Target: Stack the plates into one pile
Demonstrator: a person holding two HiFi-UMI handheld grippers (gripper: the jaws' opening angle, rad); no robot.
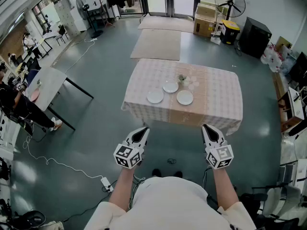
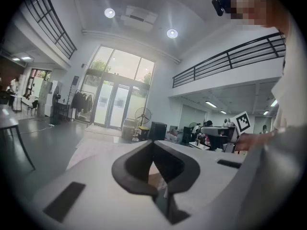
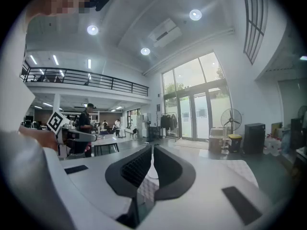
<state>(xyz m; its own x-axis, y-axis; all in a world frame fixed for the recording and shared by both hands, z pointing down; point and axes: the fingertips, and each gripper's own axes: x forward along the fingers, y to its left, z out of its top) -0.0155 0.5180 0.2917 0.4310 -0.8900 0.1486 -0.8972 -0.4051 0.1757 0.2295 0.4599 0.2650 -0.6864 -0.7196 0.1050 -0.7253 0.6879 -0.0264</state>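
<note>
Both gripper views are largely blocked by their own jaws, with only a sliver of checked cloth showing between them. In the head view the small items at the far side of the table point(image 1: 220, 104) are too tiny to name beyond a sprig of green point(image 1: 181, 78). On the cloth the left plate point(image 1: 155, 97), middle plate point(image 1: 170, 86) and right plate point(image 1: 184, 97) lie apart, unstacked, while the left gripper point(image 1: 140, 134) and right gripper point(image 1: 209, 132) are held out side by side, near level, forearms extended from the body — each with jaws closed together on nothing, well short of the table.
</note>
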